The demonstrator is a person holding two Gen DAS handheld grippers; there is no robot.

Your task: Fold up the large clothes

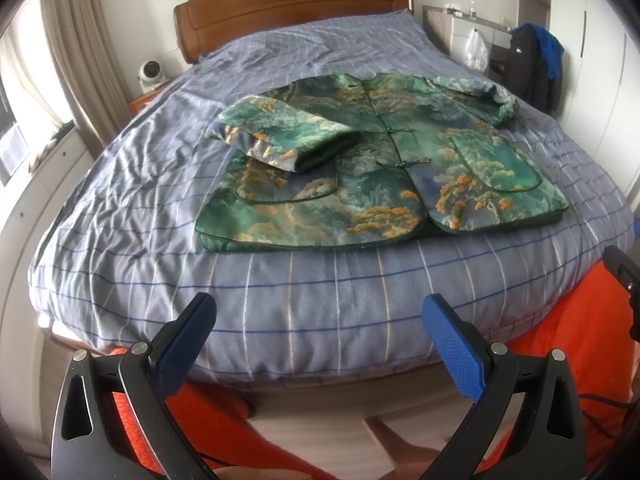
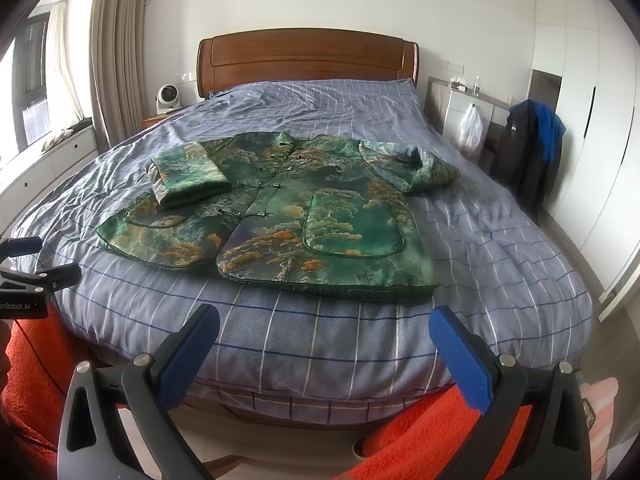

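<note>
- The jacket (image 1: 380,160), a padded green piece with orange tree print, lies front-up across the middle of the bed (image 1: 280,300), hem toward the cameras, collar toward the headboard (image 1: 292,4).
- Its left-hand sleeve (image 1: 280,136) is already folded in over the chest and rests above the pocket; this looks like the first fold done.
- The other sleeve (image 2: 416,168) lies out to the side, bunched rather than folded, and the body is unfolded, so most of the task appears to remain: that sleeve, then the body.
- The left gripper (image 1: 320,320) hovers off the foot of the bed with jaws spread wide, holding nothing.
- The right gripper (image 2: 324,332) is likewise wide open and empty, well short of the hem.
- Beyond the bed: a small fan (image 2: 168,98) on the nightstand, curtains (image 2: 116,40), a dark coat (image 2: 528,152) hung by the white wardrobe (image 2: 592,100).
</note>
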